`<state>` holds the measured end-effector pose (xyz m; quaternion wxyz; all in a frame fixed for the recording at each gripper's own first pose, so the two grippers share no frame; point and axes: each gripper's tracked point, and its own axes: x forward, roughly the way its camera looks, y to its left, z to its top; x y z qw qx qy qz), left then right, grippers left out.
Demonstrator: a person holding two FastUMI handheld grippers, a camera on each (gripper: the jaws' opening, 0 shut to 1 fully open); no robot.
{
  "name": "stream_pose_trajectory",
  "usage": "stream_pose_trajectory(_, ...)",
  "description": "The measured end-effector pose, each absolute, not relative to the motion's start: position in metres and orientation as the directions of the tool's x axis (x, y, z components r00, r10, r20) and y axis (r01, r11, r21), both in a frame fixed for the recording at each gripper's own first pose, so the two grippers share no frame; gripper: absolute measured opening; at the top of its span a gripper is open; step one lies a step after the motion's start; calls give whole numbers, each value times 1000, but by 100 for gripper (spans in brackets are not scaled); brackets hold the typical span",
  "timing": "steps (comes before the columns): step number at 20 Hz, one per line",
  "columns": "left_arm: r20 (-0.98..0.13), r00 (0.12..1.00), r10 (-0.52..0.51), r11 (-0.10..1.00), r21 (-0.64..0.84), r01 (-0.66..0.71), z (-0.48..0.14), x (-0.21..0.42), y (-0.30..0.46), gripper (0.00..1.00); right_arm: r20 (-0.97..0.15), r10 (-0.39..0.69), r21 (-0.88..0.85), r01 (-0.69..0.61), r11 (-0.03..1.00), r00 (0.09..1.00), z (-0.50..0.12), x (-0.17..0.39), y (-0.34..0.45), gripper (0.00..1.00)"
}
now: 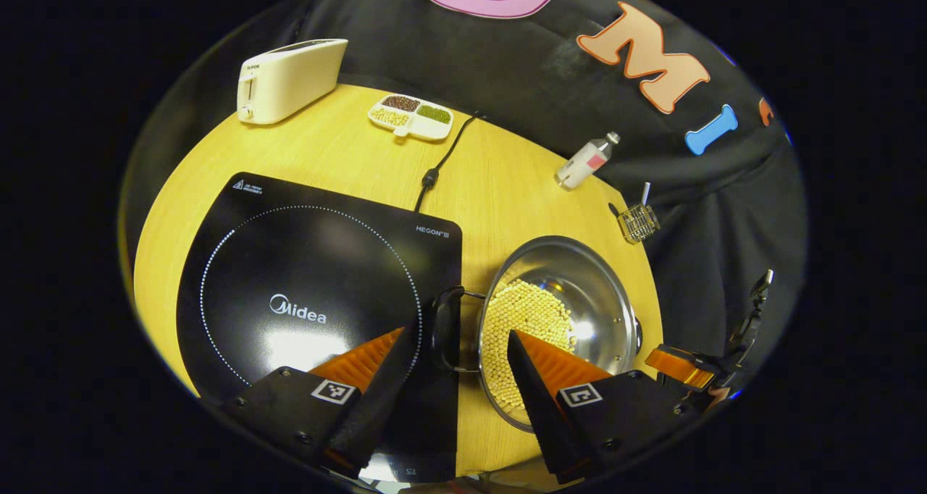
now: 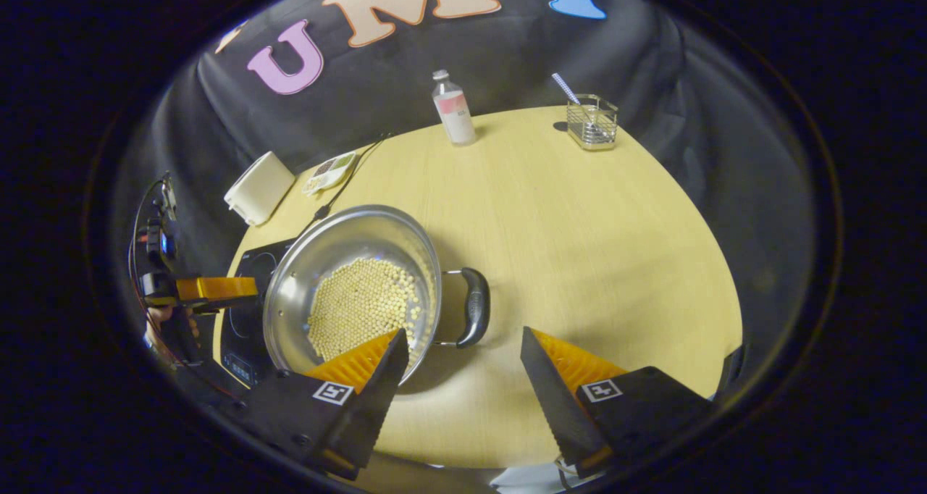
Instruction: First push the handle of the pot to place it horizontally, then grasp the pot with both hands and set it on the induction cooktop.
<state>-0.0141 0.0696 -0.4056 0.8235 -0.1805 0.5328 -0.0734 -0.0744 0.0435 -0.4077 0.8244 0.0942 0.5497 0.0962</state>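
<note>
The one steel pot [image 1: 558, 320], holding pale beans, sits on the table [image 2: 579, 248] just beside the single induction cooktop [image 1: 304, 298], its two loop handles each facing the wide-open, empty fingers of the left gripper [image 1: 463, 349] and right gripper [image 2: 463, 349].

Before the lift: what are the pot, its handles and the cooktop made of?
Pot: looks like polished steel, with bright mirror-like glare on the wall. Handles: dark, smooth grips on thin metal wire loops, probably plastic. Cooktop: glossy black panel, likely glass, reflecting the light.
</note>
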Motion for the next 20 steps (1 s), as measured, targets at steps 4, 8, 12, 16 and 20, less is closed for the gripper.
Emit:
stream_pose_trajectory(4,-871,386,-304,931,-358,-74,-421,-15,73,87,-887,274,278,-43,959,372,-412,-67,49,94)
stream_pose_trajectory(8,-875,378,-303,934,-352,-67,-423,-12,72,87,-899,269,273,-38,961,346,-423,-62,49,94)
stream_pose_trajectory(12,-883,369,-289,945,-325,-37,-425,-10,68,87,-907,265,269,-35,963,328,-434,-57,49,98)
stream_pose_trajectory(16,-889,363,-280,951,-308,-21,-428,-7,64,87,-915,263,260,-50,964,305,-446,-55,53,98)
stream_pose_trajectory(20,-900,359,-249,961,-274,-21,-431,-7,66,76,-921,273,264,-68,962,278,-458,-57,61,98)
